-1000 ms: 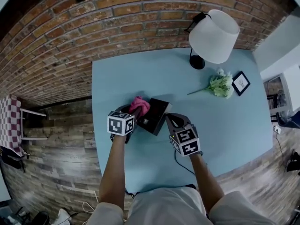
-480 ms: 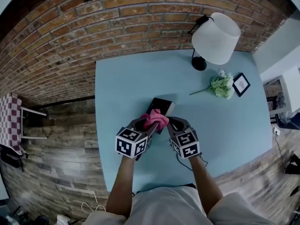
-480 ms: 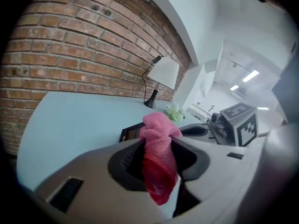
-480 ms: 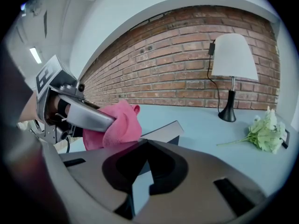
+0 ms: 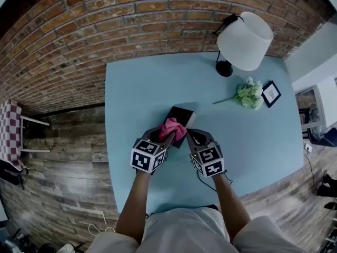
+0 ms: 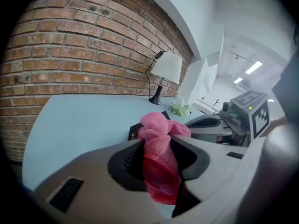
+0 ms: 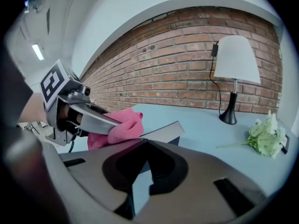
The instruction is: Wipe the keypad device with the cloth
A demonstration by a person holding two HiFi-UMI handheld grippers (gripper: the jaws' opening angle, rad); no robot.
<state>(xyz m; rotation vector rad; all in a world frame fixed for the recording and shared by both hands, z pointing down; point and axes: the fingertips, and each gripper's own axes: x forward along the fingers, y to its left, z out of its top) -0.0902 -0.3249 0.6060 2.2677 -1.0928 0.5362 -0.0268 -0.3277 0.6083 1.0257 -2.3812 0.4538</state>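
Note:
The dark keypad device point(image 5: 180, 116) lies slantwise in the middle of the blue table point(image 5: 136, 88), its near end raised. My right gripper point(image 5: 190, 136) is shut on its near right edge; in the right gripper view the grey slab point(image 7: 164, 131) runs out from between the jaws. A pink cloth point(image 5: 172, 128) is bunched on the device's near end, with my left gripper point(image 5: 166, 136) shut on it. In the left gripper view the cloth point(image 6: 158, 164) fills the jaw gap and hides most of the device point(image 6: 138, 130).
A black lamp with a white shade point(image 5: 244, 40) stands at the table's back right. A bunch of white flowers point(image 5: 247, 95) and a small picture frame point(image 5: 270, 93) lie in front of it. A brick wall point(image 5: 105, 25) runs behind the table.
The left gripper has carried the pink cloth from the device's far left side across to its near end, close to the right gripper. The right gripper has stayed on the device.

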